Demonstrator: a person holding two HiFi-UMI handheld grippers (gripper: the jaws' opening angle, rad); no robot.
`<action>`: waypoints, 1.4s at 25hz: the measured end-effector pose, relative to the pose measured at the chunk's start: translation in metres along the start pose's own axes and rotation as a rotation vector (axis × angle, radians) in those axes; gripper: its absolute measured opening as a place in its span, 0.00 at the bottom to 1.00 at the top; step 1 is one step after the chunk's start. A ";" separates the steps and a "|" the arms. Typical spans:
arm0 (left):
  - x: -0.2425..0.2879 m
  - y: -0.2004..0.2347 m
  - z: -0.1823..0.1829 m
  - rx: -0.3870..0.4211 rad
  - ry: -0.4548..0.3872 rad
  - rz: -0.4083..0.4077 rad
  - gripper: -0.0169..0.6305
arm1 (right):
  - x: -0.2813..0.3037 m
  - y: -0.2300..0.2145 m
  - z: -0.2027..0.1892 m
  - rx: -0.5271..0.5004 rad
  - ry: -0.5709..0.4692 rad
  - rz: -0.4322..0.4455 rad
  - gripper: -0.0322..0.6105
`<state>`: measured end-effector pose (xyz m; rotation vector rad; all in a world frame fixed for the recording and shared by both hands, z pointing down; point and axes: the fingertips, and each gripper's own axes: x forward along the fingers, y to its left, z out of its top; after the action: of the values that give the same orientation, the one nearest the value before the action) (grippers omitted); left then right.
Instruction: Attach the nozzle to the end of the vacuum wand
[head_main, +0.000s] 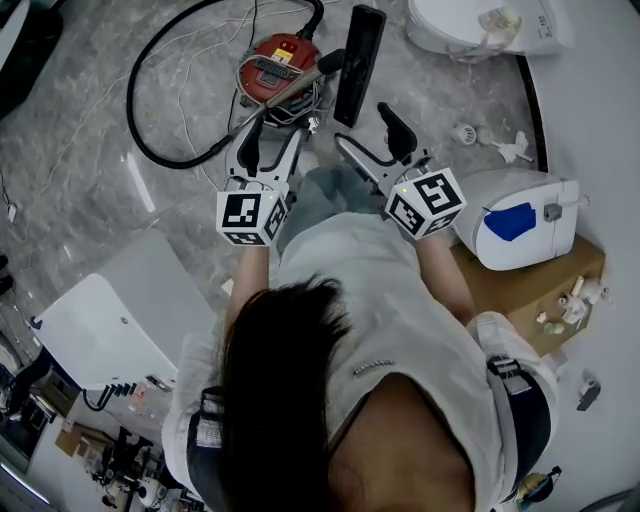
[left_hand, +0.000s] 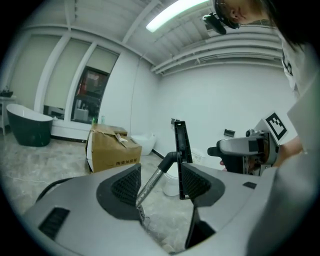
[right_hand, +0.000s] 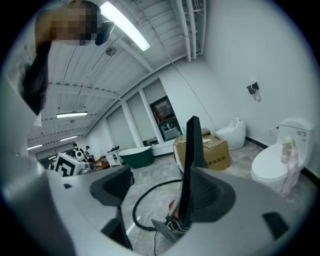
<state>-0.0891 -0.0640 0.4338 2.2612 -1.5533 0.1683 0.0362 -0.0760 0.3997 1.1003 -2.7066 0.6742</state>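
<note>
The vacuum body (right_hand: 171, 207) shows in the right gripper view only as a red sliver. The rest lies behind the nozzle (right_hand: 191, 145) and one jaw of the right gripper (right_hand: 160, 187), and that jaw also covers the nozzle's lower end. In the left gripper view, the wand (left_hand: 152, 182) loses its lower end behind a jaw of the left gripper (left_hand: 161, 181). Print on the cardboard box (left_hand: 112, 150) is too small to read. In the head view, the far toilet (head_main: 440, 25) is cut by the top edge. Small objects (head_main: 565, 305) at the right cannot be identified.
</note>
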 end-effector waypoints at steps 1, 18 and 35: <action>-0.002 -0.001 0.004 0.019 -0.012 0.009 0.41 | 0.000 0.002 0.001 -0.009 -0.008 -0.017 0.61; -0.017 -0.002 0.020 0.019 0.008 0.064 0.03 | 0.029 0.046 0.011 -0.045 -0.008 0.015 0.07; -0.027 0.005 0.031 0.012 -0.017 0.122 0.03 | 0.050 0.067 0.000 -0.108 0.052 -0.020 0.07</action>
<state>-0.1078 -0.0542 0.3988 2.1828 -1.7047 0.1926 -0.0457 -0.0652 0.3907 1.0672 -2.6506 0.5395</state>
